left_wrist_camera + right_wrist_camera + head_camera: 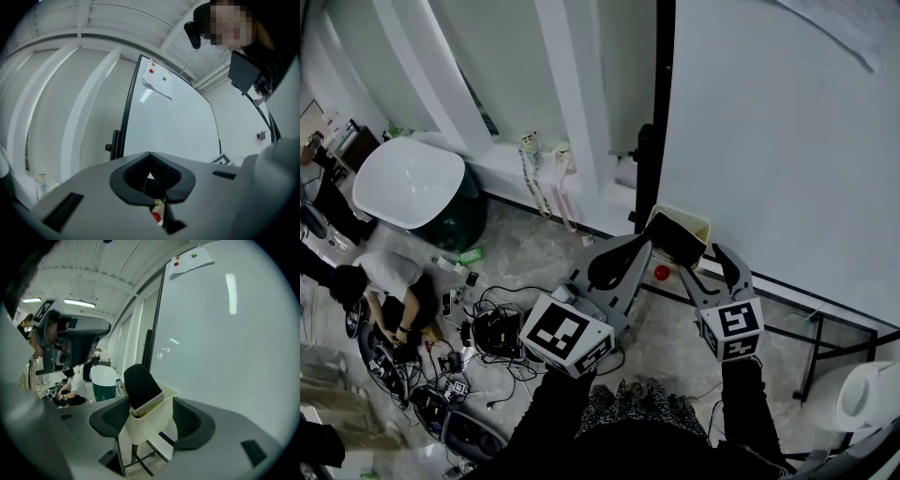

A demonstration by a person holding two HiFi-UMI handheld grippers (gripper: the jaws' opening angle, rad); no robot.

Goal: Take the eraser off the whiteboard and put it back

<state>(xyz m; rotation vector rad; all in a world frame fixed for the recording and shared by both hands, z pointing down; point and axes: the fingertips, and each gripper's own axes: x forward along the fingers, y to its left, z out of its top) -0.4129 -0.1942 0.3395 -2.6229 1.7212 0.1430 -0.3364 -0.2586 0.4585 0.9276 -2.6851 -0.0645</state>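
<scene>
The eraser [678, 236], a cream body with a black felt face, sits between the jaws of my right gripper [703, 262] in front of the whiteboard's [769, 141] lower left corner. In the right gripper view the eraser [140, 390] fills the gap, both pads press its sides, and the right gripper [150, 414] is shut on it. Whether the eraser touches the board I cannot tell. My left gripper [637, 244] hangs just left of the eraser with its jaws together and nothing in them. In its own view the left gripper [150, 153] points at the whiteboard [173, 126].
A sheet of paper [157, 84] is pinned with small magnets near the board's top. A small red round thing [662, 273] lies under the eraser. The board's black stand [825, 347] runs along the floor. A person [389, 291] sits among cables beside a white tub [412, 183].
</scene>
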